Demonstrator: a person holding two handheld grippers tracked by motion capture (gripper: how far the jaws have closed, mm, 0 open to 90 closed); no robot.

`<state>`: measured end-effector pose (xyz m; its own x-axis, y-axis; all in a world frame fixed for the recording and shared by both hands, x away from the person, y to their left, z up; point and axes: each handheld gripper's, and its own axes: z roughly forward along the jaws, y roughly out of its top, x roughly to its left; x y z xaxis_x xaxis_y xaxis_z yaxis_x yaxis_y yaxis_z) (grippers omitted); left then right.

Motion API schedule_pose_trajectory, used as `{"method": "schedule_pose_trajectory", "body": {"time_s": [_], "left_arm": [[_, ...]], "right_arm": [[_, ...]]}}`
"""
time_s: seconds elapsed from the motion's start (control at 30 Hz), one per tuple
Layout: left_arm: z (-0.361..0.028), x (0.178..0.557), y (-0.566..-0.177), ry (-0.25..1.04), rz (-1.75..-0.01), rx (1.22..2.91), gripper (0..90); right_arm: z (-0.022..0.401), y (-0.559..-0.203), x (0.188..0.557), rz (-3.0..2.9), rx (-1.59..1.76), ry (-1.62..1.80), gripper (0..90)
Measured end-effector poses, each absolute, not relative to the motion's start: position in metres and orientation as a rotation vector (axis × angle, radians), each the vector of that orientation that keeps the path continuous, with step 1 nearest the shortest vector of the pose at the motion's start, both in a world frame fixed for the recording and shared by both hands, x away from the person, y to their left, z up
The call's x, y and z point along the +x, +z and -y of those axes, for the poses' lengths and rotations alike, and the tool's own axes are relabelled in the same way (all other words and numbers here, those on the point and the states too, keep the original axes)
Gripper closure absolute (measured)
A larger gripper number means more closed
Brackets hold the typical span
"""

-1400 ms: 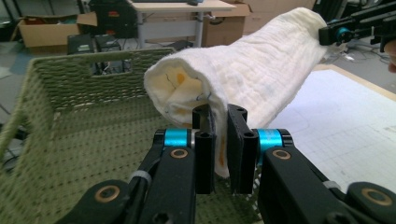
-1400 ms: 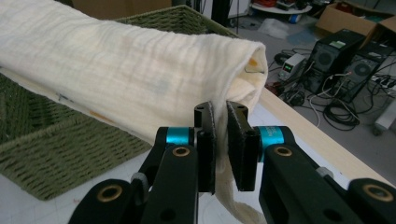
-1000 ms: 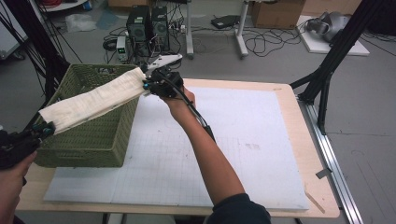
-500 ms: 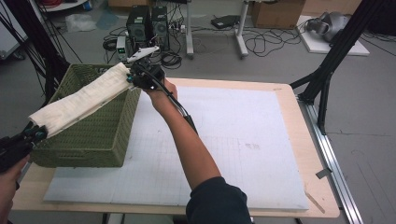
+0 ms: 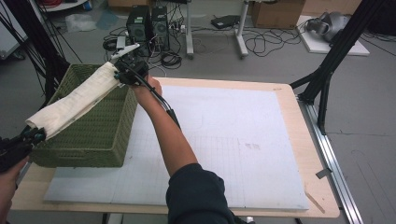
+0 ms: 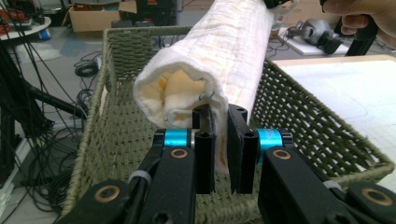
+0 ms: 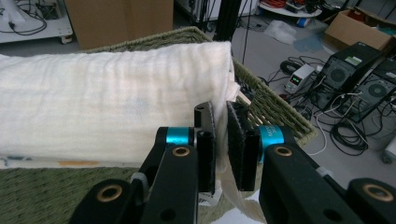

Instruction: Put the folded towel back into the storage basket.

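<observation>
Since the earlier frame your right gripper (image 5: pixel 122 73) carried the rolled towel (image 5: pixel 74 100) toward upper left over the basket (image 5: pixel 93 140); both it and the left gripper (image 5: pixel 35 136) pinch only thin end folds, so sag could slip one free.

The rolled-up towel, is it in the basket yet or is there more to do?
Done: the towel is folded into a long roll. In hand: the left gripper and right gripper each pinch one end, holding it above the green wicker basket. Left: lower it inside and let go.

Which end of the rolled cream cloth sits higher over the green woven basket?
The far end, clamped by the right gripper above the basket's back rim; the left gripper holds the lower end.
</observation>
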<state>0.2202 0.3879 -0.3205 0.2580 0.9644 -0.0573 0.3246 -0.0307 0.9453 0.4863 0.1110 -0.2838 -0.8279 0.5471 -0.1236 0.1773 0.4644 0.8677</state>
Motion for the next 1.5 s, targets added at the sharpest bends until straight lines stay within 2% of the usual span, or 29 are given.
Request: {"method": "schedule_pose_trajectory", "body": {"time_s": [0.37, 0.4, 0.43, 0.5, 0.53, 0.6, 0.83, 1.07, 1.17, 1.33, 1.4, 1.5], "left_arm": [[-0.392, 0.228, -0.331, 0.832, -1.304, 1.574, 79.8], [-0.392, 0.229, -0.332, 0.838, -1.32, 1.583, 76.5], [-0.391, 0.229, -0.332, 0.846, -1.324, 1.587, 67.7], [-0.39, 0.227, -0.331, 0.844, -1.327, 1.588, 47.5], [-0.389, 0.224, -0.331, 0.855, -1.324, 1.587, 41.8], [-0.388, 0.218, -0.328, 0.878, -1.307, 1.583, 36.5], [-0.388, 0.214, -0.32, 0.886, -1.263, 1.547, 36.9], [-0.371, 0.223, -0.319, 0.796, -1.192, 1.491, 26.6], [-0.361, 0.227, -0.318, 0.771, -1.165, 1.472, 22.9], [-0.343, 0.236, -0.317, 0.724, -1.117, 1.462, 22.6], [-0.335, 0.24, -0.317, 0.711, -1.094, 1.468, 22.2], [-0.322, 0.245, -0.318, 0.687, -1.061, 1.481, 22.3]], "right_arm": [[-0.13, -0.288, 0.492, -2.319, 0.6, 1.295, 82.0], [-0.133, -0.289, 0.493, -2.315, 0.591, 1.274, 78.9], [-0.135, -0.292, 0.494, -2.308, 0.582, 1.247, 71.3], [-0.136, -0.297, 0.496, -2.311, 0.595, 1.196, 65.1], [-0.135, -0.298, 0.498, -2.307, 0.613, 1.186, 63.0], [-0.13, -0.298, 0.499, -2.308, 0.624, 1.192, 62.3], [-0.102, -0.29, 0.495, -2.277, 0.627, 1.231, 56.7], [-0.056, -0.281, 0.486, -2.297, 0.625, 1.293, 51.7], [-0.036, -0.279, 0.481, -2.292, 0.647, 1.329, 46.1], [-0.008, -0.276, 0.471, -2.264, 0.646, 1.407, 36.8], [0.001, -0.275, 0.467, -2.26, 0.647, 1.419, 28.9], [0.015, -0.274, 0.46, -2.258, 0.633, 1.44, 23.6]]}}
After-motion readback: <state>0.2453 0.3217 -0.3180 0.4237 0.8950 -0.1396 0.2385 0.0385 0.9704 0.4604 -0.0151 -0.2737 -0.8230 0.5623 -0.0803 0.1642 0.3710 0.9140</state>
